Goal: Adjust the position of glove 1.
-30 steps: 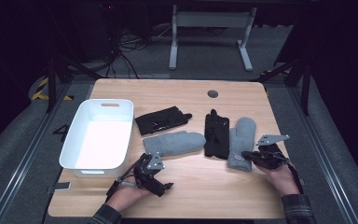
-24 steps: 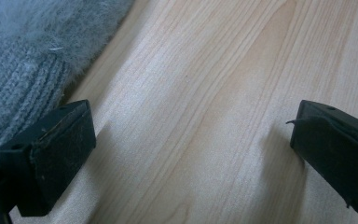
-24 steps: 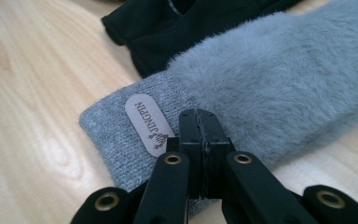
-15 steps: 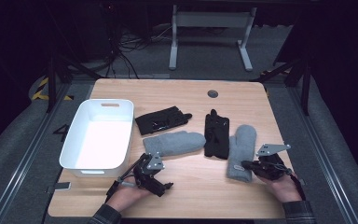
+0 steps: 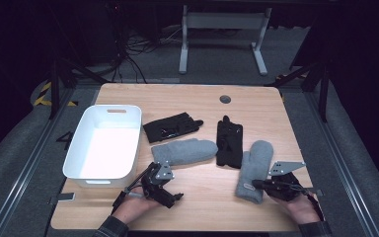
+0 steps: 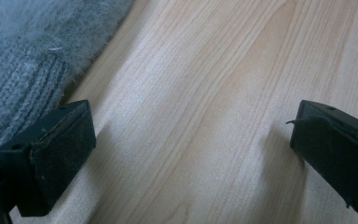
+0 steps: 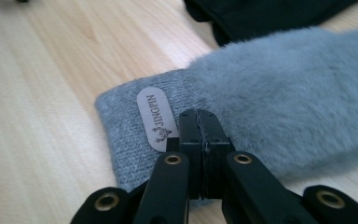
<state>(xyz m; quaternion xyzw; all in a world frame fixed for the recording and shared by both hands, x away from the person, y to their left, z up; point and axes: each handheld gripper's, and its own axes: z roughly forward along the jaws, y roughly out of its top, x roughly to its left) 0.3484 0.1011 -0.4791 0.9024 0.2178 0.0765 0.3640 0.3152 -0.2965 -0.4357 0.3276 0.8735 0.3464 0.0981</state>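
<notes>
The right tool [image 5: 254, 184] was clenched on the knit cuff of the grey mitten [image 5: 253, 169], its jaws pressed flat together with the cuff fabric caught under their tips. That mitten lay at about 4 o'clock on the table [image 5: 197, 101], its cuff towards the person and its furry end pointing to 12 o'clock. The left tool [image 5: 177, 196] was released, its jaws held wide apart over bare wood at about 7 o'clock, with nothing between them.

The table was a pale wood top with rounded corners and a round grommet [image 5: 225, 98] near its far edge. It stood in a dark room; grey carpeted floor, a tangle of cables and a pale metal stand [image 5: 221, 29] were seen beyond it.

In the right gripper view a small oval label [image 7: 155, 118] marked JINGPIN was read on the cuff, just at 10 o'clock from the jaw tips. In the left gripper view the ribbed cuff of a second grey mitten [image 6: 23, 60] was seen touching the left jaw.

That second mitten [image 5: 183, 151] lay crosswise at the table's centre. A black glove [image 5: 228, 142] lay just beside the held mitten at its 10 o'clock, another black glove [image 5: 171, 127] farther left, and a white tub [image 5: 102, 139] at 9 o'clock.
</notes>
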